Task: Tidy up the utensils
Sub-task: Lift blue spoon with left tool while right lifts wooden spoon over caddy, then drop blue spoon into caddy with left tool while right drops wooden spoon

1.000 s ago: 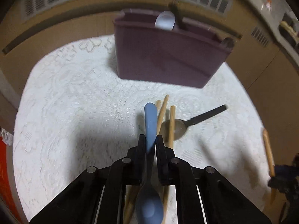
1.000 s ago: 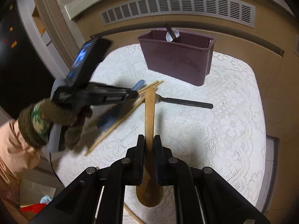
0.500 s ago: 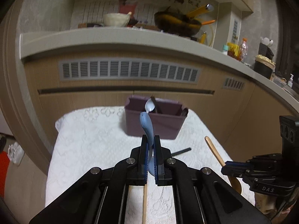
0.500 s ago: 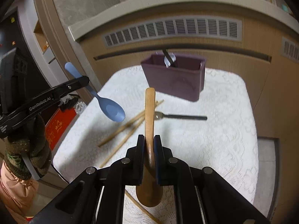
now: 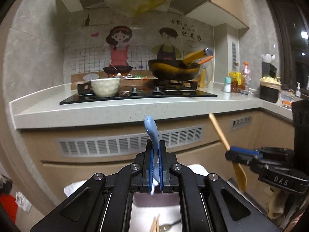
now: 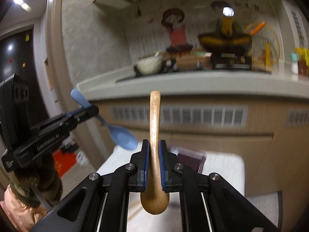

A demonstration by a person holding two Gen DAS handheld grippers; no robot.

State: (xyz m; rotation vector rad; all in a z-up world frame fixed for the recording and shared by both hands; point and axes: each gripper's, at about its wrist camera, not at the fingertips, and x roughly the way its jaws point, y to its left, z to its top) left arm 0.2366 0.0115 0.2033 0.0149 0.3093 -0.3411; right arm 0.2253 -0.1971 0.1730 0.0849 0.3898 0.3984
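Two spoons are in the air at once. The left gripper (image 5: pixel 156 166) has its fingers pinched tight on the handle of the blue spoon (image 6: pixel 123 138), bowl hanging down and handle tip up; the right gripper (image 6: pixel 154 166) is closed just as firmly on the wooden spoon (image 6: pixel 154 131), bowl towards the camera and handle pointing away. Both are held high above the white lace-covered counter (image 6: pixel 225 166), in front of the kitchen worktop (image 5: pixel 115 112).

The purple utensil bin (image 6: pixel 190 158) sits low in the right wrist view, blurred, so which compartment is free is hard to say. Chopsticks (image 5: pixel 155 225) and a dark-handled metal spoon (image 5: pixel 170 226) lie on the cloth below.

To do the drop well, I would take one hand at a time to the bin so the two grippers do not clash over its mouth. Tip each spoon handle-down or bowl-down to match what stands there, lower until it is well inside the wall, and only then let go, so it does not bounce out or knock the bin
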